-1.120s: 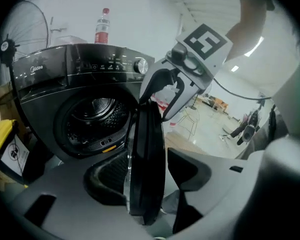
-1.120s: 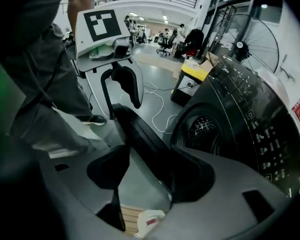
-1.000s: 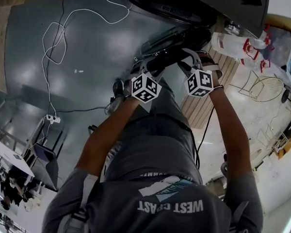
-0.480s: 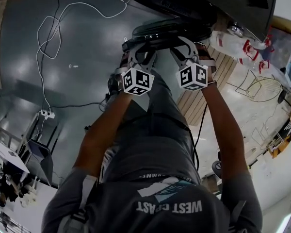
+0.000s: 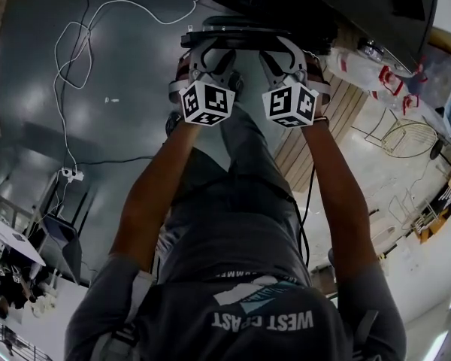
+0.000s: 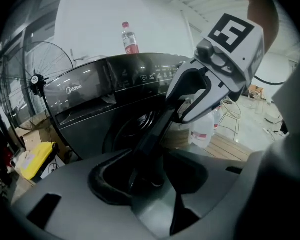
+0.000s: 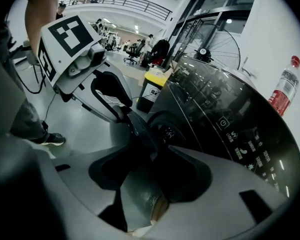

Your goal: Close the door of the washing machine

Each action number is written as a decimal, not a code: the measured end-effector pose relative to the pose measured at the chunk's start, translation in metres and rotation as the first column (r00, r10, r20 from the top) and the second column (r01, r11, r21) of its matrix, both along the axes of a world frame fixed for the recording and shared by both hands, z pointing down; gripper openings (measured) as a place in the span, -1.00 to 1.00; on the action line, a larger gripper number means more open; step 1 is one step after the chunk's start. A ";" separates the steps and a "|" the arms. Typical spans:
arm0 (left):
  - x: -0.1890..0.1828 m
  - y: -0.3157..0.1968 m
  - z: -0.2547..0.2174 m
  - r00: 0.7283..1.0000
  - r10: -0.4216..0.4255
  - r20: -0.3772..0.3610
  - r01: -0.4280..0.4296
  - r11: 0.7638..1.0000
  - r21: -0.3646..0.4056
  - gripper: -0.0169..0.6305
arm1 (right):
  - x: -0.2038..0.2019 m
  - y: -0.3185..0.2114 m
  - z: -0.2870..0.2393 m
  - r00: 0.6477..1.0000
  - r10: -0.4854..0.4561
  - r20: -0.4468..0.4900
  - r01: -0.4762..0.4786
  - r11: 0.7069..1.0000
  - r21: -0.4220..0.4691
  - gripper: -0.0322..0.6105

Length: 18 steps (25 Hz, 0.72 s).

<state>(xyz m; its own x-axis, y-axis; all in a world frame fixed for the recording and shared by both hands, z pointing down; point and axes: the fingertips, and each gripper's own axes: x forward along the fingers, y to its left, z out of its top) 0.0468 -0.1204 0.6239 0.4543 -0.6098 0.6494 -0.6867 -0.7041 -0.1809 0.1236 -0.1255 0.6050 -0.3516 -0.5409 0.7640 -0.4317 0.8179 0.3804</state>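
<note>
Two grippers sit side by side on one dark rim. The left gripper (image 5: 208, 42) and the right gripper (image 5: 276, 42) are held out in front of the person, their marker cubes close together. In each gripper view the rim of the door (image 6: 157, 129) runs straight into the gap between that gripper's own jaws. The jaws are closed in on the rim, so each gripper holds the door's edge. From the left gripper view the right gripper's pale fingers (image 6: 190, 81) also pinch this rim a little farther along.

The door stands open, swung out from the front of the washing machine (image 6: 100, 101), and its round drum opening (image 6: 140, 125) shows just behind the rim. From above the door appears edge-on, near the machine's dark front at the far side.

A bottle (image 6: 129, 39) with a red label stands upright on top of the machine. A fan (image 6: 37, 79) stands at its left, and a yellow box (image 6: 35, 159) lies low beside it. White jugs (image 6: 205, 131) stand to the right of the machine. A white cable (image 5: 75, 51) loops over the grey floor (image 5: 135, 126) at the left.
</note>
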 end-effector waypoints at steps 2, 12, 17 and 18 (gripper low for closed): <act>-0.001 -0.012 0.000 1.000 -0.016 -0.001 0.016 1.000 0.003 -0.33 | 0.000 -0.010 0.000 0.999 0.038 0.001 -0.038 0.999 0.018 -0.16; -0.001 -0.070 0.000 0.993 -0.116 -0.018 0.116 0.993 0.013 -0.33 | 0.003 -0.054 -0.002 0.978 0.209 -0.008 -0.206 0.969 0.133 -0.18; 0.001 -0.090 -0.001 0.984 -0.172 -0.044 0.172 0.985 0.009 -0.33 | 0.006 -0.069 -0.005 0.943 0.333 -0.011 -0.324 0.925 0.199 -0.18; 0.001 -0.094 -0.001 0.983 -0.179 -0.049 0.179 0.984 0.009 -0.33 | 0.006 -0.072 -0.005 0.935 0.356 -0.008 -0.347 0.915 0.207 -0.18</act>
